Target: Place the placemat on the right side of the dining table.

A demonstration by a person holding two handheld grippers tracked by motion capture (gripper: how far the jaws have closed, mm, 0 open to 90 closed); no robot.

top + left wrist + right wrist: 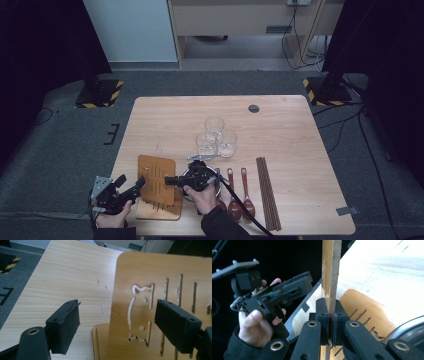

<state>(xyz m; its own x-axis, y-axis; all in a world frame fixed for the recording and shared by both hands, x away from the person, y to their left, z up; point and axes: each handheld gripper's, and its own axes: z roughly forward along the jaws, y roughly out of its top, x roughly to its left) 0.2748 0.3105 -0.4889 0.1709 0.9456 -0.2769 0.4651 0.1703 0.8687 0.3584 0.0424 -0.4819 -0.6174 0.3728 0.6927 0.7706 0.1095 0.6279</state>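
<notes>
While the right gripper (pixel 331 315) clamps the upright wooden board (pixel 331 270) by its edge, the left gripper (pixel 117 325) looks open beside it, above a second board (pixel 159 207).

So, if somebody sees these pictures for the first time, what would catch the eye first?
Probably the slotted wooden board, lifted on edge at the table's near left and clamped in the right gripper. The left gripper faces its cut-out side, touching nothing. Behind them stand three clear glasses, with brown spoons and chopsticks at right.
</notes>
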